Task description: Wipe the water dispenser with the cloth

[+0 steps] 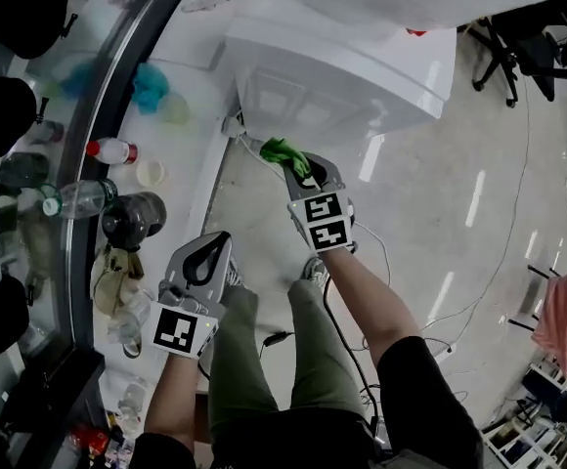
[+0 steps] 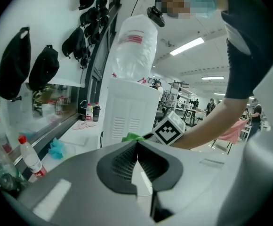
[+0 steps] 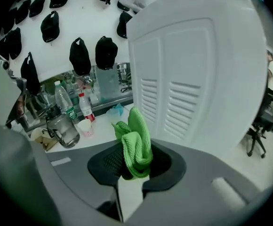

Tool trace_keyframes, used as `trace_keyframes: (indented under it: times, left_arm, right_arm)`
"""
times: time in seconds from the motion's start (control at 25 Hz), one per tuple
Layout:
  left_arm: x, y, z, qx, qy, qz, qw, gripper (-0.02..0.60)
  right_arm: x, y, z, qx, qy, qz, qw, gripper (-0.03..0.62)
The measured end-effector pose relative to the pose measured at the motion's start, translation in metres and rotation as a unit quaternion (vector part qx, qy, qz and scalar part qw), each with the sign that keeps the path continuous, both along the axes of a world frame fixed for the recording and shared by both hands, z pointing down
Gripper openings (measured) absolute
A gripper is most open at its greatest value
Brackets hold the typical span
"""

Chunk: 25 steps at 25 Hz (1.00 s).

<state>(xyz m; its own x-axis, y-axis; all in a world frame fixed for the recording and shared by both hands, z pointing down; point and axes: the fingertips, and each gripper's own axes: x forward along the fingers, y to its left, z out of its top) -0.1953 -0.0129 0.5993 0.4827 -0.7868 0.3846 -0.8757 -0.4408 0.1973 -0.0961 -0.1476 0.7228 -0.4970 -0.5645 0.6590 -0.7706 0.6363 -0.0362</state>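
While right claw (image 3: 137, 162) grips cloth (image 3: 137, 138), seemingly near dispenser (image 3: 193, 79), left claw (image 2: 137, 159) closed.

Grey left gripper (image 1: 223, 236), right gripper (image 1: 302, 165); black-white marker cubes (image 1: 321, 221); olive trousers (image 1: 264, 360); dark sleeves (image 1: 422, 379).

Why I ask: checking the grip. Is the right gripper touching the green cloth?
Touching. Its own view shows the green cloth bunched between the jaws of the right gripper, pinched from both sides.
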Motion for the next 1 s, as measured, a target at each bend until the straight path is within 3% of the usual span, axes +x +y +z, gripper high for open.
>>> trace_keyframes:
  times: [0.24,0.36,0.52,0.72,1.0]
  left_arm:
    - [-0.059,-0.008,0.019,0.011,0.005,0.030,0.9995,0.003]
    - [-0.078,-0.014,0.023,0.024,0.005,0.038,0.9990,0.003]
    - [-0.091,-0.012,0.037,0.012,0.013,0.049,0.9986,0.003]
    - [-0.092,-0.009,0.041,0.001,0.014,0.052,0.9985,0.003]
    - [-0.075,-0.010,0.041,0.003,0.008,0.058,0.9983,0.003]
  right_arm:
    - [-0.070,-0.034,0.032,0.017,0.012,0.005,1.000,0.091]
    - [-0.091,-0.052,0.043,0.025,0.029,0.001,0.999,0.091]
    - [-0.103,-0.071,0.055,0.025,0.044,0.017,0.999,0.091]
    - [-0.085,-0.085,0.060,0.015,0.053,0.051,0.997,0.091]
    - [-0.013,-0.078,0.059,0.013,0.067,0.089,0.994,0.091]
